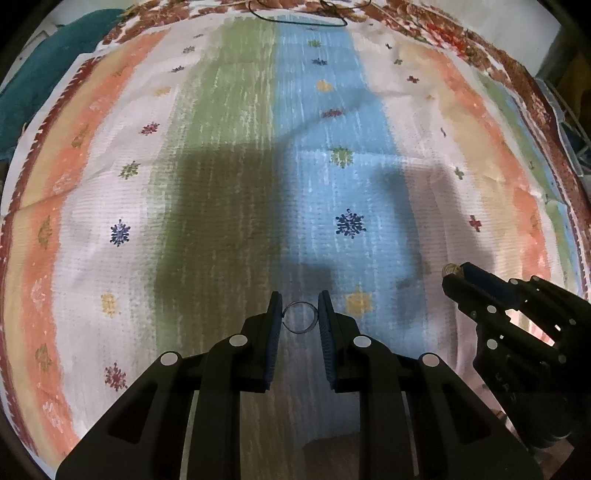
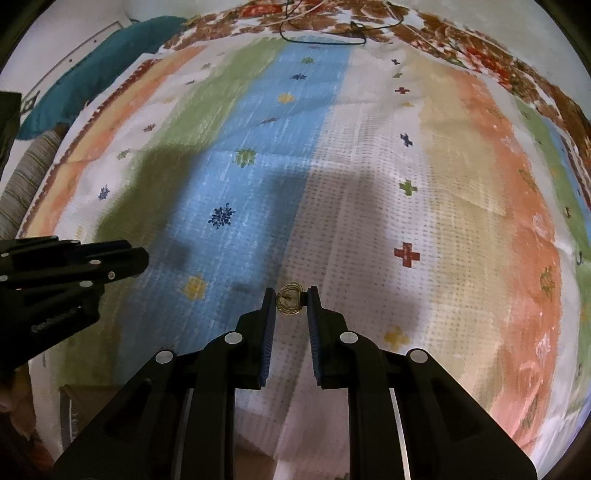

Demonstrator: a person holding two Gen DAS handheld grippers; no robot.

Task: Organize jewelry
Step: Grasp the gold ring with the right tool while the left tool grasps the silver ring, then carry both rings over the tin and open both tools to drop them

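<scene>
My left gripper [image 1: 300,308] is shut on a thin dark ring [image 1: 300,317], held between its fingertips above the striped cloth [image 1: 229,147]. My right gripper [image 2: 291,297] is shut on a gold ornate ring [image 2: 290,300], also held above the cloth. In the left wrist view the right gripper [image 1: 452,275] shows at the lower right with the gold ring [image 1: 451,270] at its tip. In the right wrist view the left gripper [image 2: 142,258] enters from the left; its ring is hidden there.
The colourful striped cloth [image 2: 369,166] with small flower and cross motifs covers the bed. A teal pillow [image 1: 40,85] lies at the far left. A thin black cord [image 1: 295,18] lies at the far edge. A brown box edge [image 2: 79,410] sits at the lower left.
</scene>
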